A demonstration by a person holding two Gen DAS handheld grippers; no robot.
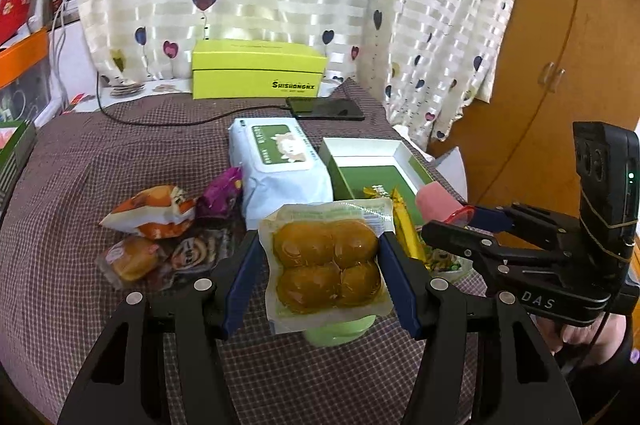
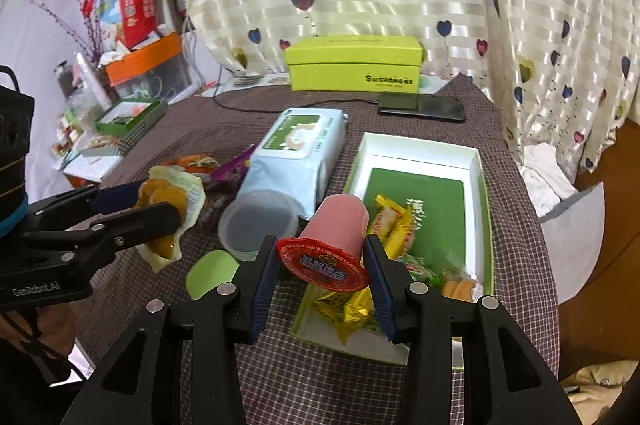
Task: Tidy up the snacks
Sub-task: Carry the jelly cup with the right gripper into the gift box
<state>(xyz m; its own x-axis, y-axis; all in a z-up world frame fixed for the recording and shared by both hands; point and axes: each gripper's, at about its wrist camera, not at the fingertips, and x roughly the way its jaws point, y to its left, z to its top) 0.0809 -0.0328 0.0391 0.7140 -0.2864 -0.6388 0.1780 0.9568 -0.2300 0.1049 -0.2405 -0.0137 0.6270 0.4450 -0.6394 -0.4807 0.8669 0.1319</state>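
The left tongs (image 1: 320, 257) pinch a clear pack of four yellow-brown balls (image 1: 326, 259) by its two sides. The pack hangs in the air above a green cup (image 1: 340, 331) that lies on the worktop (image 1: 80, 165), which has a brown checked cloth.

The right tongs (image 2: 320, 261) pinch a pink cup with a red lid (image 2: 334, 229). The lid faces the camera. The pink cup is held over the near end of the open box (image 2: 478, 193). In the box lie yellow wrapped snacks (image 2: 390, 219) and a green wrapped snack (image 2: 420, 271).

More snacks (image 1: 152, 213) lie in a small heap on the left of the worktop. A pack of wipes (image 1: 280, 169) lies just beside the box. A clear tub (image 2: 258, 221) sits near the wipes. At the back stand a yellow-green box (image 1: 258, 71) and a phone (image 1: 326, 109) with a cable.
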